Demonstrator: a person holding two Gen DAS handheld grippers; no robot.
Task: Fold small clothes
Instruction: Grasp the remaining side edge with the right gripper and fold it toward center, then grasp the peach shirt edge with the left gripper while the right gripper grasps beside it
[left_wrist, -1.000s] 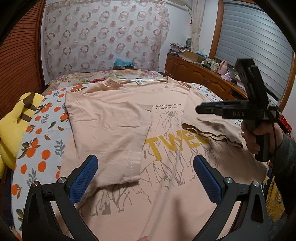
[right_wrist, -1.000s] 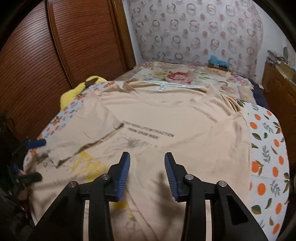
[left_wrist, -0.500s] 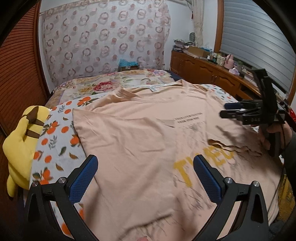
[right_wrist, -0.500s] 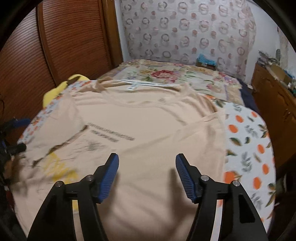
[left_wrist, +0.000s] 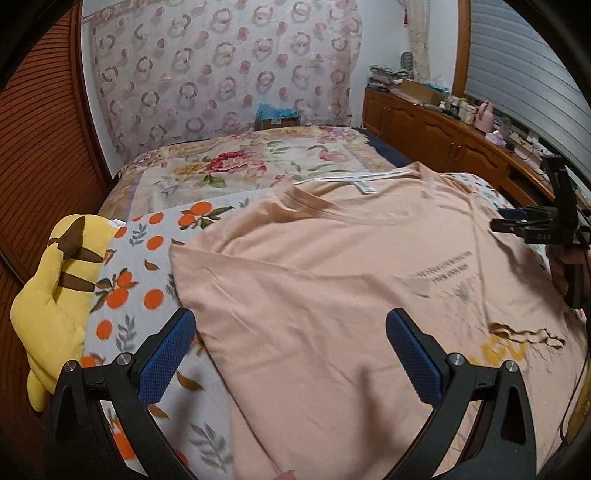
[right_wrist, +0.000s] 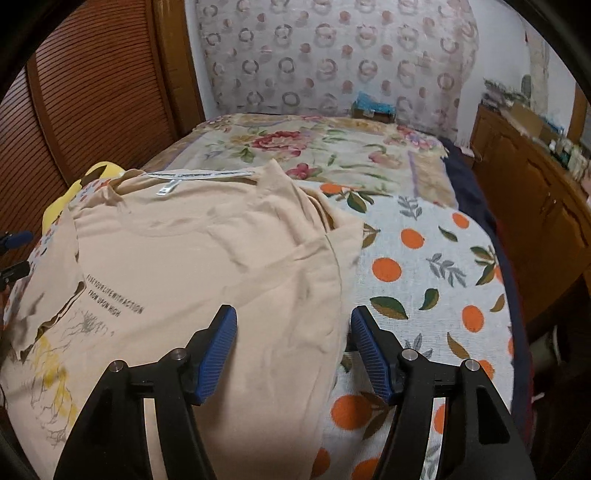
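On the bed with the orange-print cotton sheet (right_wrist: 436, 266), the peach cotton T-shirt (left_wrist: 332, 280) lies face up with both sides folded inward, collar toward the far floral blanket (left_wrist: 236, 166), long axis running away from the cameras. The lengthwise fold seems next, calling for grips on the near hem. Left claw (left_wrist: 291, 354) and right claw (right_wrist: 293, 349) both hover spread apart, empty.

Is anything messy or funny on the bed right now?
A little. The peach T-shirt has both sides folded in, and the overlapping hem edge lies wavy and crooked across the yellow print. A yellow plush toy slumps at the bed's edge. Nothing looks spilled or torn.
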